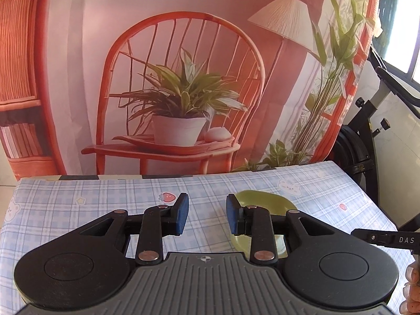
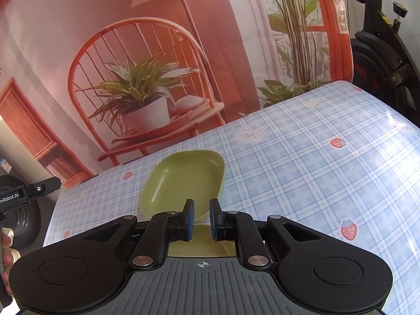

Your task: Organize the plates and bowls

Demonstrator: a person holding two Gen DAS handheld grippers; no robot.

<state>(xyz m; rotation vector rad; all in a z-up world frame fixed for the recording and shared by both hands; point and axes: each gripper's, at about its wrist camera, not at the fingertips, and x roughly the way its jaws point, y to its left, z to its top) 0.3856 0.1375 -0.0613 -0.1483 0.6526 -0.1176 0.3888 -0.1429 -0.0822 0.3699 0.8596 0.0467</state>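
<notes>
Nearest the right wrist camera, the right gripper (image 2: 201, 219) has its blue pads a narrow gap apart, nothing clamped between them, hovering over the near edge of a green plate (image 2: 183, 181). Seen from the left wrist, the left gripper (image 1: 207, 214) stands wider apart and empty, the same plate just beyond its right finger. Beneath lies the blue checked tablecloth (image 2: 302, 162); behind hangs a printed backdrop (image 1: 183, 78).

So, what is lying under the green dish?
Under the green dish only the checked blue tablecloth shows. The right gripper covers its near edge, so more dishes beneath cannot be excluded.
</notes>
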